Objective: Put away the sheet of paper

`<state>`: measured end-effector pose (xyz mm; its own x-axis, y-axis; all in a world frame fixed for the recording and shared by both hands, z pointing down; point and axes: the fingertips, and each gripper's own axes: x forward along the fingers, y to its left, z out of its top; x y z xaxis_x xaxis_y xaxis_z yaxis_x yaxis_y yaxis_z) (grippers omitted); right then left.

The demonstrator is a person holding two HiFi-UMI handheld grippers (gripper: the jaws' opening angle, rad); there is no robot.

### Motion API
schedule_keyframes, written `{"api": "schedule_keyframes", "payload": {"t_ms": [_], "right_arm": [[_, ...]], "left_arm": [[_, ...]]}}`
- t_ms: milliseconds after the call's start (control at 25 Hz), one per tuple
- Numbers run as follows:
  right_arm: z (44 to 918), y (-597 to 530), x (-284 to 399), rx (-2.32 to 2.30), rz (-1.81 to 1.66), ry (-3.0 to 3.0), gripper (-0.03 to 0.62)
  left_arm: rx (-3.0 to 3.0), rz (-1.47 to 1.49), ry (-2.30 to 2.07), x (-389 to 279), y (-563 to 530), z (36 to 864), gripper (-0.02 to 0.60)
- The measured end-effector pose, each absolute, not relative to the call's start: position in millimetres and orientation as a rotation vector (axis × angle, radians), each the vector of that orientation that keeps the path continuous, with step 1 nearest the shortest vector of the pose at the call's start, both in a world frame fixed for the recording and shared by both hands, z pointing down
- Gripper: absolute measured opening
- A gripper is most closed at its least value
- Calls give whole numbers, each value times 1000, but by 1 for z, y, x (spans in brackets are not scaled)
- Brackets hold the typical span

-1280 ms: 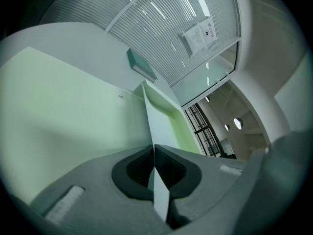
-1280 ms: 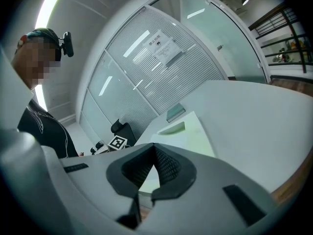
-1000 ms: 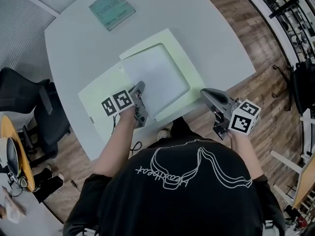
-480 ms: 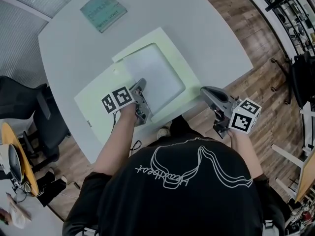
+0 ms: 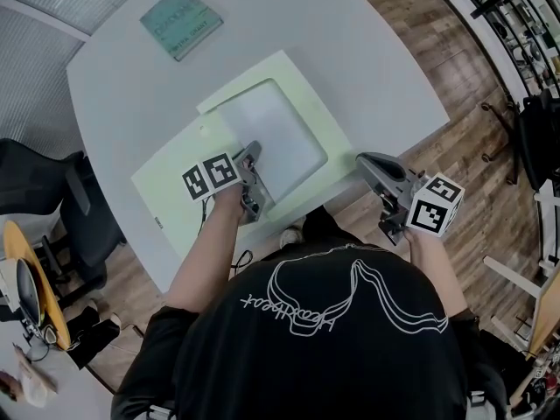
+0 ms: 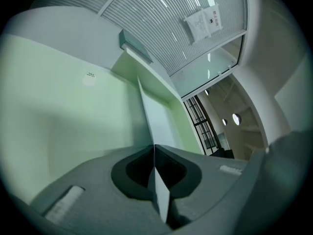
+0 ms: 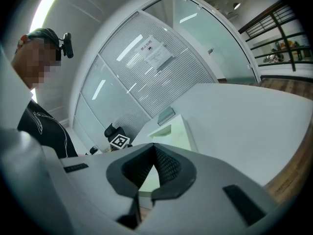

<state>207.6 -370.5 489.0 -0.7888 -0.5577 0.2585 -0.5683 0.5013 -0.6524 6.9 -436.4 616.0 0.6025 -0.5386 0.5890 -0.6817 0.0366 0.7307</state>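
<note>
A white sheet of paper (image 5: 269, 129) lies in the right half of an open pale green folder (image 5: 166, 185) on the white table. My left gripper (image 5: 252, 153) is shut on the sheet's near left edge. In the left gripper view the sheet (image 6: 155, 124) runs edge-on from between the closed jaws of that gripper (image 6: 155, 148) out over the folder (image 6: 58, 97). My right gripper (image 5: 363, 160) hangs off the table's near right edge, beside the folder and clear of it. In its own view the right gripper (image 7: 154, 146) has its jaws together with nothing between them.
A teal book (image 5: 181, 22) lies at the far side of the table (image 5: 376, 51), beyond the folder. A dark office chair (image 5: 39, 186) stands left of the table. Wooden floor runs along the right, with racks at the far right.
My left gripper has shifted a little across the folder, keeping hold of the sheet. The right gripper has stayed where it was.
</note>
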Motion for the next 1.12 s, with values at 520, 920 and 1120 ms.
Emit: {"api": "schedule_keyframes", "payload": {"t_ms": [520, 920, 1120], "right_arm": [[479, -362, 192, 981, 1157, -2739, 9], [457, -325, 162, 932, 1095, -2797, 9], [433, -309, 143, 876, 993, -2842, 9]], "left_arm": [[1683, 117, -1052, -7, -428, 599, 233], [1826, 155, -1092, -31, -397, 557, 284], [1940, 152, -1058, -36, -368, 514, 282]]}}
